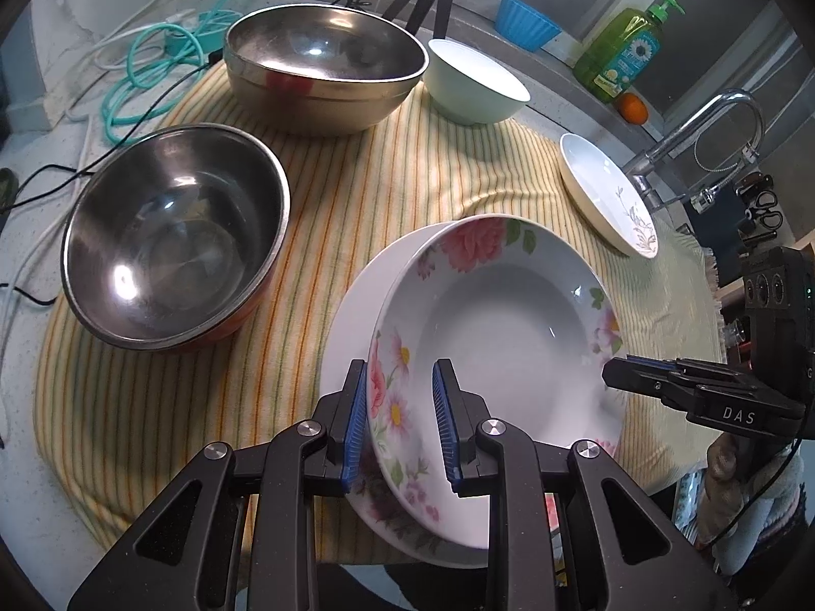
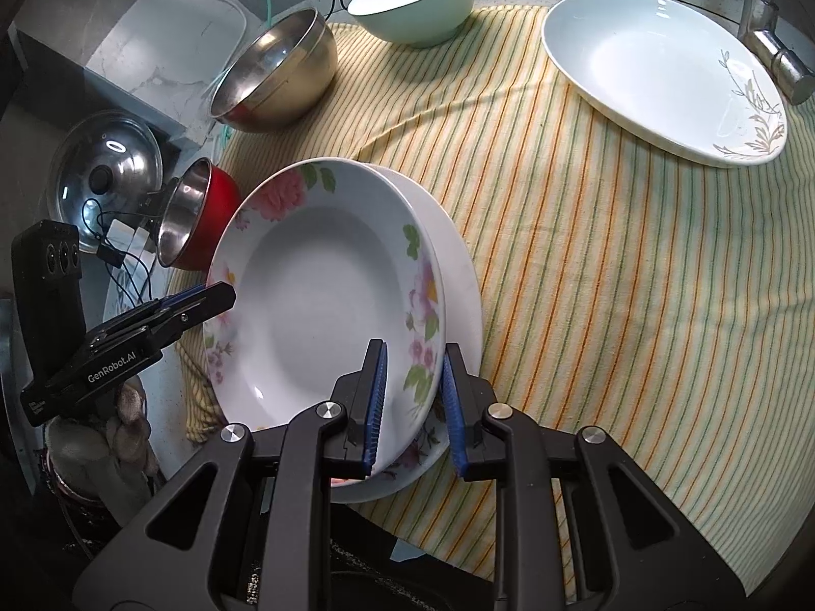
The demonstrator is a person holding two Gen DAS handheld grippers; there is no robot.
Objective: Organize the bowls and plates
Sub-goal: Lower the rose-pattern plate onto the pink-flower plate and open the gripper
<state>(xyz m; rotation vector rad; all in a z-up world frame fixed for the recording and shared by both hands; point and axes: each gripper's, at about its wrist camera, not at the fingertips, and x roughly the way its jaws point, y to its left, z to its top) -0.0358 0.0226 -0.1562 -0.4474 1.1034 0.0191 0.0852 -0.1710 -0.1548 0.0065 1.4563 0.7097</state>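
With both grippers on one dish, I'd judge a slip the main risk. My left gripper [image 1: 400,420] pinches the near-left rim of the flowered deep plate [image 1: 509,315], which sits tilted on a second plate [image 1: 351,305] on the striped cloth [image 1: 407,163]; my right gripper [image 2: 413,410] pinches the opposite rim. If either hand pulls unevenly, the glazed rim could slide out and knock the plate below. That lower plate is mostly covered, so I can't tell whether the two still touch.
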